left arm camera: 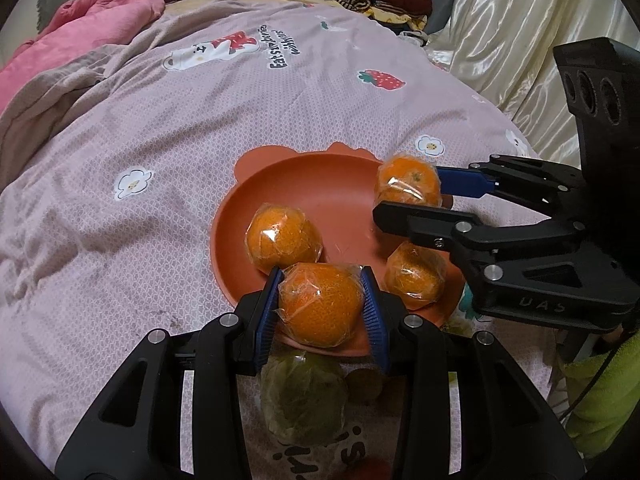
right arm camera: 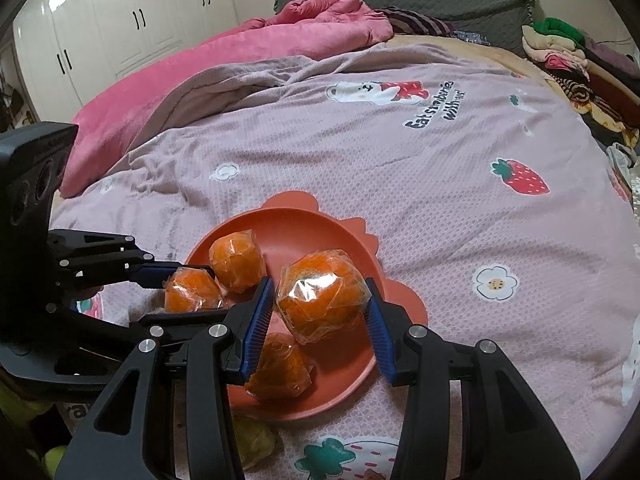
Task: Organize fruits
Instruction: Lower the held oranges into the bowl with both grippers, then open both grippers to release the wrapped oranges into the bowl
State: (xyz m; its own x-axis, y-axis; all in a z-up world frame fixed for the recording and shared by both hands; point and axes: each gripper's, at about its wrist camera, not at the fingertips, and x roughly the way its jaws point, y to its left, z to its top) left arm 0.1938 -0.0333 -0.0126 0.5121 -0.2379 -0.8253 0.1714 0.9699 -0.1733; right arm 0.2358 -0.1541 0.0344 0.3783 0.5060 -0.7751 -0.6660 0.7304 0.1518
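My left claw (left arm camera: 322, 312) is clamped on a film-wrapped orange (left arm camera: 320, 304) at the near rim of the red plate (left arm camera: 312, 184), pads on its widest flanks. My right claw (right arm camera: 320, 316) likewise grips a wrapped orange (right arm camera: 320, 296) over the plate's right side. Two more oranges lie in the plate, one left (left arm camera: 282, 240), one right (left arm camera: 414, 274). I judge them light, slightly soft, the film slippery: hold across the middle, moderate squeeze.
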